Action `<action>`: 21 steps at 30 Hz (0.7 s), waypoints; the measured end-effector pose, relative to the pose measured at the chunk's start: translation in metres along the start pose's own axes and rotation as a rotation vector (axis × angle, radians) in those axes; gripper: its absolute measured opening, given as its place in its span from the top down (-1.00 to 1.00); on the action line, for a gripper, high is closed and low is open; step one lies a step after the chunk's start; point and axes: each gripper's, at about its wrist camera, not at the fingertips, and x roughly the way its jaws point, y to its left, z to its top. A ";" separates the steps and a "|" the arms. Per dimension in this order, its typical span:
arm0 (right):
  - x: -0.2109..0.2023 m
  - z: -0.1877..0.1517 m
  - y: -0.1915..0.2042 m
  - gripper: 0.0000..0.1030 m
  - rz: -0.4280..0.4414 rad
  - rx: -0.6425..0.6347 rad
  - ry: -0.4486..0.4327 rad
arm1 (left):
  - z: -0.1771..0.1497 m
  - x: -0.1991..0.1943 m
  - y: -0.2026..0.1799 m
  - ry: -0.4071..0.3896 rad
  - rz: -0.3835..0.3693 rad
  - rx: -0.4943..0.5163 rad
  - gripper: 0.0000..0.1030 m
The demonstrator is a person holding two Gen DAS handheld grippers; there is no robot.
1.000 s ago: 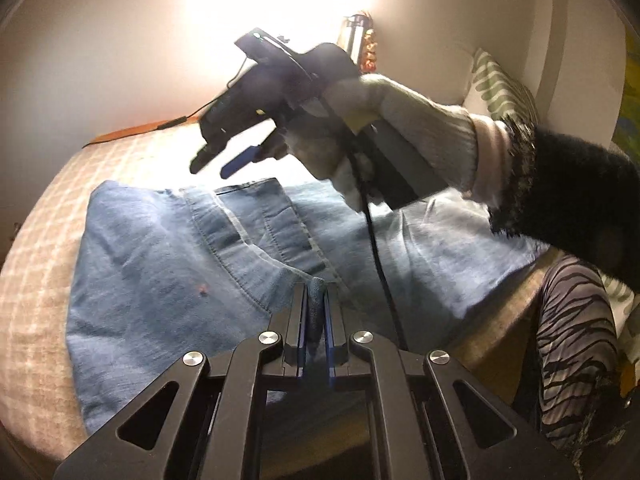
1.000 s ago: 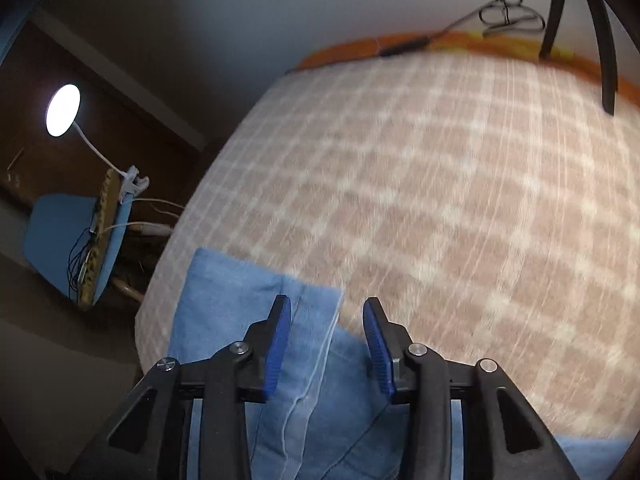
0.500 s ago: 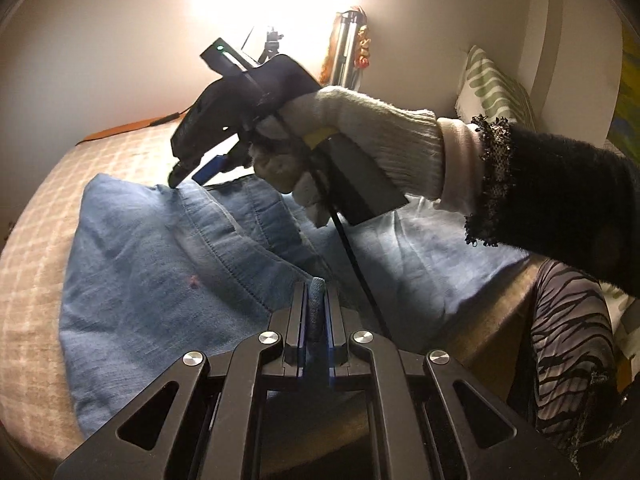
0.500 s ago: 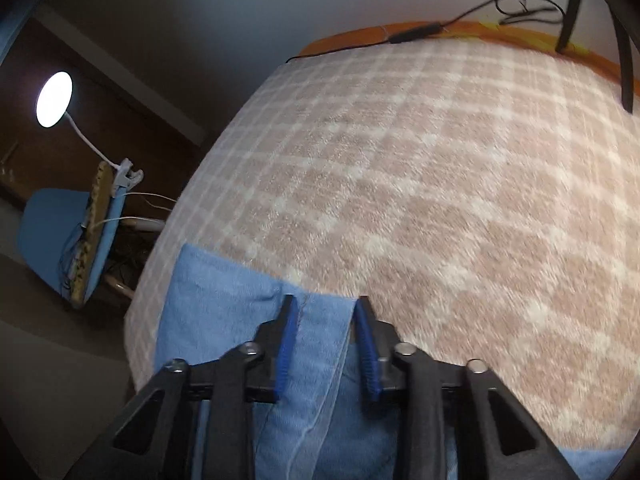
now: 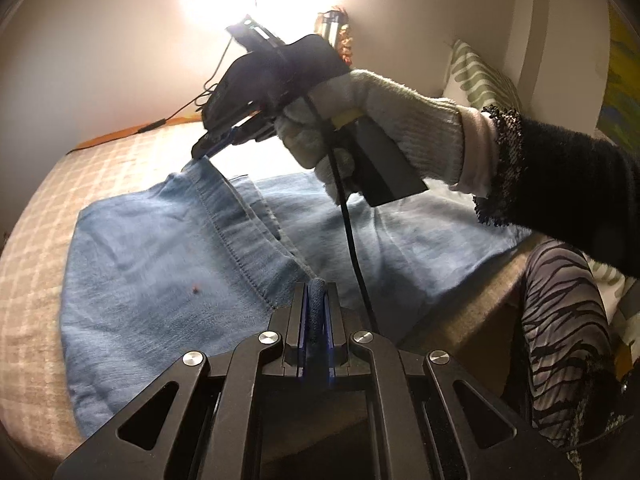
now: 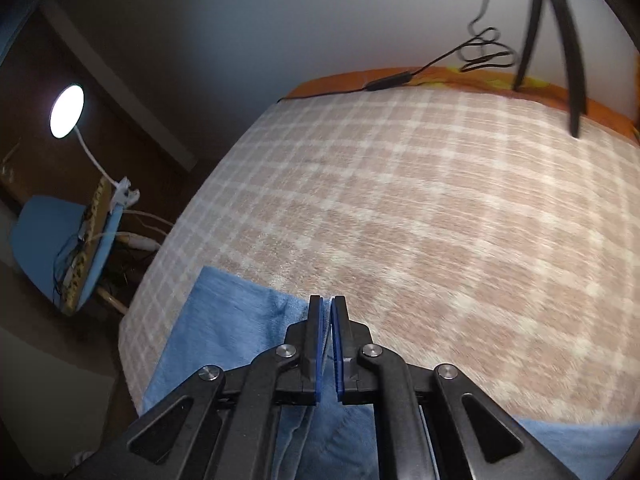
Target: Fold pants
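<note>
I have the light-blue jeans (image 5: 168, 264) spread on the bed (image 6: 420, 216), over its beige checked blanket. My left gripper (image 5: 316, 312) is clamped tight on a bunched fold of denim at the near edge of the jeans, the cloth pinched between both blue pads. My right gripper (image 6: 327, 344) has just closed on the far end of the same stitched edge; from the left wrist view I see its tips (image 5: 208, 148) pinching that corner and lifting it off the blanket, so the seam runs taut between my 2 grippers. The gloved right hand (image 5: 360, 120) holds that gripper above the jeans, its cable (image 5: 352, 240) hanging down across them. Beyond the jeans, a black cord (image 6: 400, 76) lies along the bed's far orange edge.
</note>
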 end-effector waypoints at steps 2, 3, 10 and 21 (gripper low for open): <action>-0.010 -0.007 -0.005 0.97 -0.006 0.013 -0.012 | 0.000 0.000 -0.002 0.001 -0.009 0.007 0.89; -0.013 -0.011 -0.009 0.97 -0.010 0.025 -0.014 | -0.001 0.000 -0.003 0.004 -0.020 0.004 0.89; 0.001 -0.023 -0.030 0.97 -0.046 0.078 0.015 | -0.011 0.014 -0.010 0.057 -0.039 0.024 0.89; -0.027 -0.032 -0.025 0.33 -0.070 0.039 0.018 | -0.020 0.007 -0.014 0.080 -0.037 0.023 0.27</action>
